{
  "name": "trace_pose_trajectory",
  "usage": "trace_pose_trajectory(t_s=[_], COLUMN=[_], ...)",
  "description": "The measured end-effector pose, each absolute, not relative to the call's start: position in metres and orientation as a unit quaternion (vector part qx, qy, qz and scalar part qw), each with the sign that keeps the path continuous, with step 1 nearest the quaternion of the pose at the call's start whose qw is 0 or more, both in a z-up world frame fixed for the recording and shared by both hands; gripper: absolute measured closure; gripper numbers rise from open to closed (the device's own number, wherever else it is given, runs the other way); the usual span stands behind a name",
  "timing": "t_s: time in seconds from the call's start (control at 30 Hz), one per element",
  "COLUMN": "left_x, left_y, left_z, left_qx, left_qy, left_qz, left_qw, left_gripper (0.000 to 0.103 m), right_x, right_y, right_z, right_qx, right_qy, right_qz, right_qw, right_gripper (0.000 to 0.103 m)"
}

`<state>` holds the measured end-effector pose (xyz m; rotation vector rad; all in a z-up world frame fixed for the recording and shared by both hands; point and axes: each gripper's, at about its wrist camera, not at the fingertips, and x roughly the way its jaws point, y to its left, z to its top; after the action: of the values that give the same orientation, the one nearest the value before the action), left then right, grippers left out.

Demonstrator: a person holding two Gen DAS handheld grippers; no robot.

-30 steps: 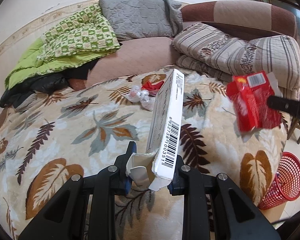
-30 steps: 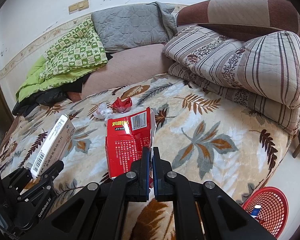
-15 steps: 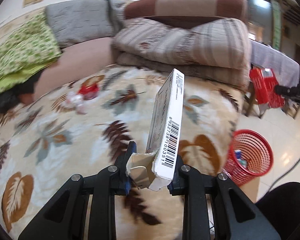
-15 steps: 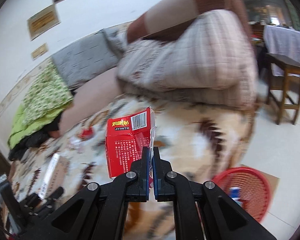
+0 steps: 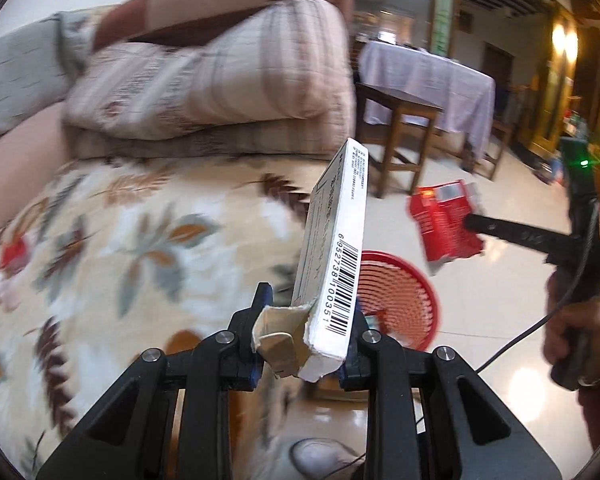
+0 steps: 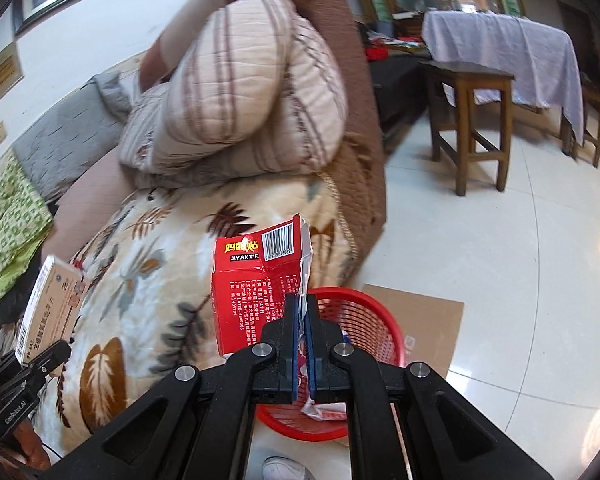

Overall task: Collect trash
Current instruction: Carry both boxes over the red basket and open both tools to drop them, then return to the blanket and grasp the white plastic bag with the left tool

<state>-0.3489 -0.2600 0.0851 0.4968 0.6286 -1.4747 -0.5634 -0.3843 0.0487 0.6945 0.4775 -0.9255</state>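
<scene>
Beside the leaf-print bed (image 6: 148, 280) stands our red basket (image 6: 364, 320). Left gripper (image 5: 306, 332) clamps the white carton (image 5: 332, 248), right gripper (image 6: 302, 344) pinches the red box (image 6: 256, 288); centre each over the rim before releasing.

Leaf-print blanket (image 5: 100, 240) motion-blurred; red basket (image 6: 364, 320) contents half hidden behind right gripper (image 6: 302, 320); small print on red box (image 6: 256, 288) illegible.

A left gripper (image 5: 306, 334) pinches the torn lower end of a slim white carton (image 5: 332, 256), barcode facing out, upright above a bed with a leaf-patterned blanket (image 5: 112, 248). Just behind the carton a red mesh basket (image 5: 400, 296) stands on the tiled floor (image 5: 500, 308). At right, a hand (image 5: 576, 330) holds the right gripper (image 5: 470, 222), clamped on a crumpled red packet (image 5: 442, 224) above the floor
</scene>
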Motion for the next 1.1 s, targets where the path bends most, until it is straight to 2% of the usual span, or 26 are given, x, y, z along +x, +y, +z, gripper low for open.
trace_pose_trajectory(t_s=[0.3, 0.33, 0.4, 0.47, 0.5, 0.53, 0.67, 0.9, 1.1], left_x=[-0.381, -0.383, -0.383, -0.379, -0.377, -0.372, -0.354, -0.318, -0.288], left_y=[-0.323, -0.33, -0.337, -0.335, -0.332, -0.329, -0.314, -0.268, -0.227], left_z=[0.074, 0.072, 0.069, 0.068, 0.068, 0.067, 0.066, 0.073, 0.087], left_qx=[0.224, 0.228, 0.226, 0.218, 0.214, 0.21, 0.2, 0.191, 0.171], left_qy=[0.323, 0.329, 0.333, 0.338, 0.342, 0.347, 0.357, 0.359, 0.364], left_qz=[-0.698, -0.697, -0.689, -0.689, -0.688, -0.684, -0.668, -0.638, -0.609], left_qw=[0.599, 0.595, 0.603, 0.603, 0.603, 0.606, 0.622, 0.654, 0.684], left_gripper=[0.077, 0.068, 0.056, 0.056, 0.056, 0.056, 0.055, 0.054, 0.049], right_x=[-0.575, -0.574, -0.572, -0.571, -0.572, -0.575, -0.579, -0.572, -0.549], right_y=[-0.405, -0.408, -0.414, -0.419, -0.421, -0.422, -0.42, -0.411, -0.396], right_z=[0.026, 0.022, 0.015, 0.008, 0.004, 0.001, -0.001, 0.004, 0.022], right_qx=[0.337, 0.339, 0.34, 0.338, 0.342, 0.352, 0.344, 0.353, 0.335], right_qy=[0.233, 0.237, 0.245, 0.252, 0.253, 0.25, 0.255, 0.251, 0.259], right_qz=[-0.449, -0.451, -0.453, -0.464, -0.462, -0.458, -0.455, -0.436, -0.412], right_qw=[0.794, 0.791, 0.787, 0.779, 0.778, 0.777, 0.781, 0.789, 0.807], right_gripper=[0.099, 0.098, 0.097, 0.09, 0.081, 0.077, 0.067, 0.067, 0.066])
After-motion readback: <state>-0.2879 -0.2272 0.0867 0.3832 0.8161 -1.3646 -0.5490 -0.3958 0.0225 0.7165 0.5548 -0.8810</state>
